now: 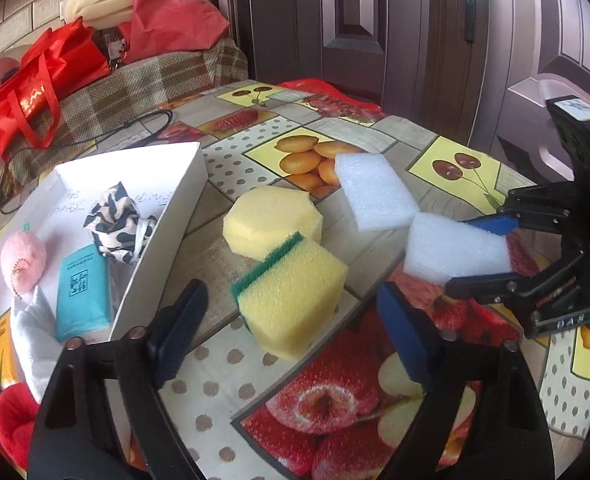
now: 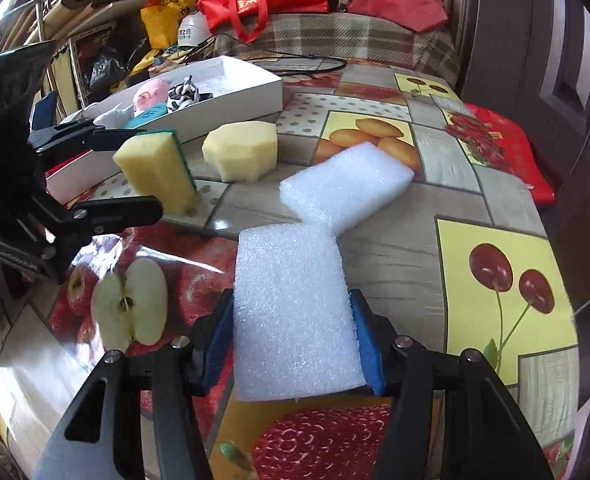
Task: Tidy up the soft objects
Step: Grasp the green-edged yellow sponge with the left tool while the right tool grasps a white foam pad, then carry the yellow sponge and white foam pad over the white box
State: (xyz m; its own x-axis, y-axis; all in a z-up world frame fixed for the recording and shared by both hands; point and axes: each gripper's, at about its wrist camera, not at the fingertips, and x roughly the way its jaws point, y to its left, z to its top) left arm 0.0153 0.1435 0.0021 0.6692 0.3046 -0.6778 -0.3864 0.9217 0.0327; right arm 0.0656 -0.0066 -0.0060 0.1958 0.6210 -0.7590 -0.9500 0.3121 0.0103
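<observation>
My left gripper [image 1: 291,300] is open, its fingers on either side of a yellow sponge with a green scrub side [image 1: 293,294] that rests on the table; it also shows in the right wrist view [image 2: 157,170]. My right gripper [image 2: 293,336] is shut on a white foam block [image 2: 293,312], also seen in the left wrist view [image 1: 455,250]. A second white foam block [image 1: 375,192] [image 2: 345,190] and a yellow octagonal sponge [image 1: 271,220] [image 2: 241,150] lie on the table. A white box [image 1: 163,236] [image 2: 231,100] holds soft items.
In the box lie a pink plush [image 1: 23,260], a black-and-white scrunchie [image 1: 117,222], a teal tissue pack [image 1: 81,292] and white cloth [image 1: 35,332]. A black cord [image 1: 135,128] lies behind it. Red bags [image 1: 43,84] sit on a plaid surface. A dark door [image 1: 415,20] stands behind.
</observation>
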